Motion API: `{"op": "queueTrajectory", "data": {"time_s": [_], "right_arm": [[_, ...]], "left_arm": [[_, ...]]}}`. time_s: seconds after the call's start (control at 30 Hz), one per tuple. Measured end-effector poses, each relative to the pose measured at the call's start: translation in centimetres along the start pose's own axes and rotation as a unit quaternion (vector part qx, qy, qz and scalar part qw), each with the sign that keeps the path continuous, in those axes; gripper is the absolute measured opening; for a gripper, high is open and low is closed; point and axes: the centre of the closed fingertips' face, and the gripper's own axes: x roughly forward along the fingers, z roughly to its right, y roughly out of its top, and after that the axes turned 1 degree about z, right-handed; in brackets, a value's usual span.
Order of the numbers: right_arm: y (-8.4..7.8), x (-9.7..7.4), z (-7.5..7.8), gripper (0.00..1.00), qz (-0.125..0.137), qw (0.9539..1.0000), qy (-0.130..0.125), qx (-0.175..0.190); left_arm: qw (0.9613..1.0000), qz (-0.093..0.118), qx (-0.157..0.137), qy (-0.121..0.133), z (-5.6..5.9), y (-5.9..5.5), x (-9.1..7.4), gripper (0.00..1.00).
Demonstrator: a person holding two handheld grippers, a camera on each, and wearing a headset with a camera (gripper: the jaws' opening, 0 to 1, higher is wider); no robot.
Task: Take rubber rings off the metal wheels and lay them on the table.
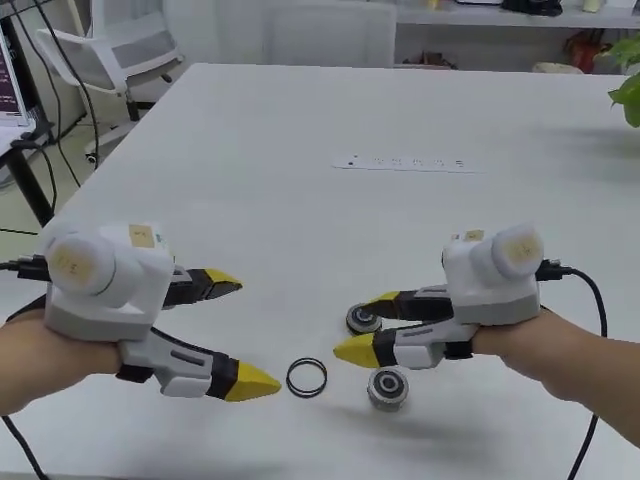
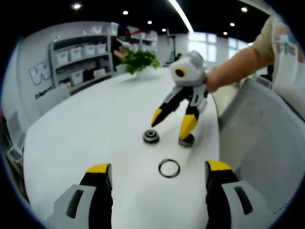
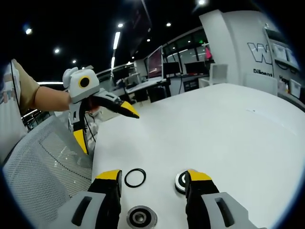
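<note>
L gripper (image 1: 248, 332) and R gripper (image 1: 362, 325) are hanging wide open over white table (image 1: 300, 180), grasping nothing, w/ black rubber ring (image 1: 306, 377) lying flat btwn them, metal wheel (image 1: 388, 388) just beside it.

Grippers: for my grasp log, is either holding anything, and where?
Nothing held: left gripper and right gripper have open jaws; the rubber ring lies free on the table.

The left gripper (image 1: 251, 334) and right gripper (image 1: 356, 326) point toward each other, fingers spread apart.
</note>
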Motion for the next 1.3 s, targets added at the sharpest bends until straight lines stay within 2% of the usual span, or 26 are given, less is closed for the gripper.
{"op": "queueTrajectory", "data": {"time_s": [0.37, 0.67, 1.03, 1.3], "right_arm": [[0.6, -1.8, 1.9, 0.60, 0.014, 0.9995, -0.027, 0.004], [0.4, -2.4, 2.9, 0.63, 0.016, 0.9991, -0.040, 0.002], [-0.9, -3.2, 4.3, 0.64, 0.008, 0.9982, -0.058, 0.007], [-1.6, -3.4, 4.8, 0.64, 0.004, 0.9978, -0.065, 0.011]], "left_arm": [[0.9999, -0.003, 0.010, -0.004, -0.9, 0.9, 1.0, 0.81], [0.9999, -0.002, 0.011, -0.006, -1.5, 1.5, 2.3, 0.81], [0.9998, -0.007, 0.015, -0.012, -2.2, 2.1, 4.3, 0.80], [0.9996, -0.007, 0.016, -0.022, -1.9, 2.4, 6.0, 0.80]]}}
